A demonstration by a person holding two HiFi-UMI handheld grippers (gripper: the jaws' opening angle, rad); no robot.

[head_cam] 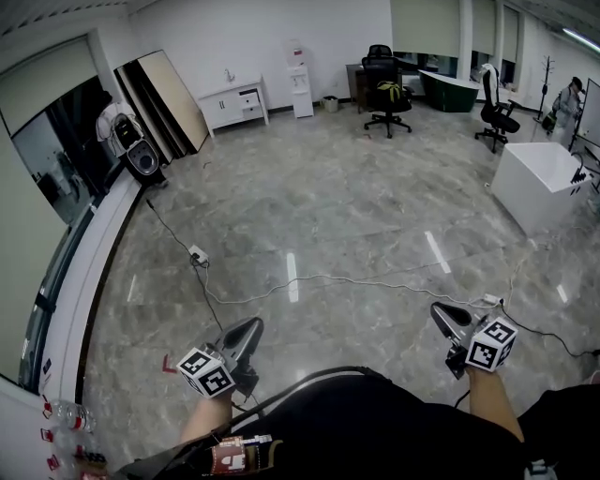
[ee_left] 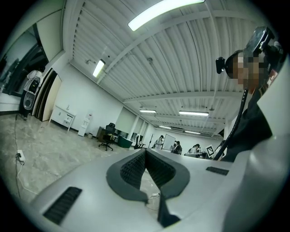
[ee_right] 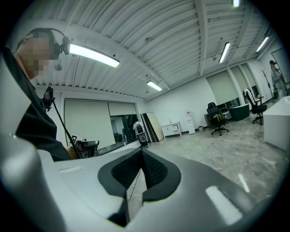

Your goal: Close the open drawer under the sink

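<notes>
Drawer [head_cam: 248,97] far off (too small for detail)

A large open-plan office or lab room is shown. Far ahead of the left hand-held gripper [head_cam: 251,326], a white sink cabinet [head_cam: 234,101] and a water dispenser [head_cam: 300,80] are set against a plain white wall. Black office chairs [head_cam: 387,94] and a coat stand [head_cam: 547,70] are seen well beyond the right hand-held gripper [head_cam: 439,311]. A polished grey stone-look floor [head_cam: 309,206] is spread between, crossed just ahead of both grippers by a loose cable [head_cam: 375,279] with a power strip [head_cam: 198,254]. A speaker [head_cam: 142,159] is placed far ahead and to the left. A ribbed ceiling [ee_left: 181,59] with strip lights [ee_left: 163,11] is seen overhead.
</notes>
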